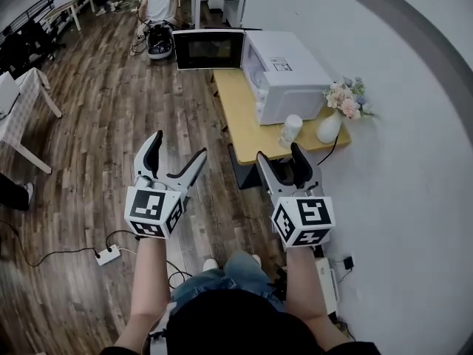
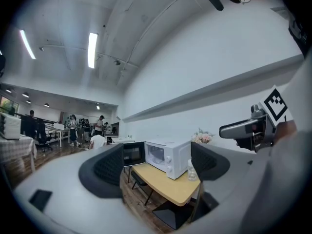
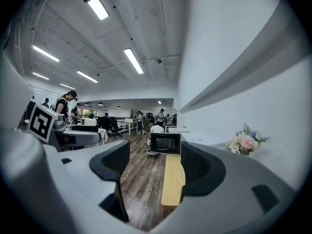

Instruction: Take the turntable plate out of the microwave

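Yellow surface (image 1: pixel 240 120) ahead; left tongs (image 1: pixel 178 145) and right tongs (image 1: pixel 278 152) spread, empty. Reaching the microwave (image 1: pixel 292 76), the right tongs could topple the nearer bottle (image 1: pixel 290 130).

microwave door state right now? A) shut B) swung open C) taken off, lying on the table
B: the door stands swung out from the front of the microwave, hanging past the edge of the table, with the left gripper and right gripper held short of it, jaws apart and empty.
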Demonstrator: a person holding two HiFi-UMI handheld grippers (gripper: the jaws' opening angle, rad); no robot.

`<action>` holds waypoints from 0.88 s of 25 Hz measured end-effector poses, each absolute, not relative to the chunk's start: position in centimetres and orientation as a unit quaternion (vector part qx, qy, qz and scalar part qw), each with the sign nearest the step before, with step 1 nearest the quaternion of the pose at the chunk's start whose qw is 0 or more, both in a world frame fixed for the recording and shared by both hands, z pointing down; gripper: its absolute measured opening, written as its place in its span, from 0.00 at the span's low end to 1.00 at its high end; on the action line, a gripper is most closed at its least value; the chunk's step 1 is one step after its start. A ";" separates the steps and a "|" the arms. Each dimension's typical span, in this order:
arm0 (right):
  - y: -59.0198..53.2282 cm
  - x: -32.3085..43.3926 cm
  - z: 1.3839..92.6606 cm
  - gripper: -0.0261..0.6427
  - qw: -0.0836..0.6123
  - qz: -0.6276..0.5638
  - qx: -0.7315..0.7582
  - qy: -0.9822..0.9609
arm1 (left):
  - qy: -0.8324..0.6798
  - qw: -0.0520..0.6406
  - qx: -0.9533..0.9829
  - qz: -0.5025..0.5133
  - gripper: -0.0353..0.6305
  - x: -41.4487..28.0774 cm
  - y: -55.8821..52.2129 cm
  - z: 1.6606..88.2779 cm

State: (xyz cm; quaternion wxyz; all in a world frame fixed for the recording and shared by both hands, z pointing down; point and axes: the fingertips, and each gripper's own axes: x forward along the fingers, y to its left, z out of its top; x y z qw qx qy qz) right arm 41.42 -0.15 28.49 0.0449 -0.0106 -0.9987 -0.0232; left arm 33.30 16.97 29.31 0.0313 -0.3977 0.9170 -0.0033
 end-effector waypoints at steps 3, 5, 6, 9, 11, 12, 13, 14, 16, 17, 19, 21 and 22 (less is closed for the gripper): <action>0.3 40.5 28.6 0.55 0.052 -0.036 -0.003 -0.998 | 0.921 0.035 -0.388 -0.004 0.69 32.1 18.2 29.4; 0.8 39.7 28.3 0.55 0.051 -0.044 -0.005 -0.998 | 0.925 0.040 -0.379 0.003 0.69 31.3 19.1 29.2; 1.1 39.2 28.2 0.55 0.050 -0.048 -0.009 -0.998 | 0.926 0.042 -0.374 0.008 0.69 30.8 19.6 29.2; 2.0 37.5 28.1 0.54 0.045 -0.057 -0.020 -0.997 | 0.931 0.044 -0.362 0.014 0.69 29.6 20.8 29.3; 2.2 36.4 28.1 0.51 0.039 -0.066 -0.020 -0.997 | 0.934 0.046 -0.353 0.012 0.69 28.6 21.3 29.4; 2.2 35.9 28.2 0.45 0.036 -0.071 -0.018 -0.997 | 0.936 0.046 -0.350 0.010 0.69 28.1 21.3 29.4; 2.1 35.3 28.3 0.41 0.034 -0.074 -0.017 -0.997 | 0.937 0.046 -0.347 0.007 0.69 27.5 21.2 29.5; 2.0 34.6 28.4 0.40 0.033 -0.073 -0.018 -0.997 | 0.937 0.045 -0.346 0.004 0.69 26.9 21.1 29.6; 1.9 33.0 28.8 0.41 0.035 -0.068 -0.025 -0.997 | 0.938 0.043 -0.345 0.005 0.69 25.5 20.9 29.9; 1.9 32.2 29.0 0.42 0.036 -0.066 -0.026 -0.997 | 0.938 0.043 -0.345 0.007 0.69 24.8 20.8 30.0; 1.7 30.6 29.3 0.43 0.039 -0.058 -0.028 -0.997 | 0.937 0.042 -0.347 0.010 0.69 23.2 20.4 30.2; 1.3 28.8 29.6 0.45 0.042 -0.047 -0.031 -0.998 | 0.935 0.039 -0.351 0.009 0.69 21.5 19.7 30.4; 1.1 27.8 29.9 0.46 0.044 -0.041 -0.032 -0.998 | 0.935 0.037 -0.353 0.008 0.69 20.5 19.4 30.6</action>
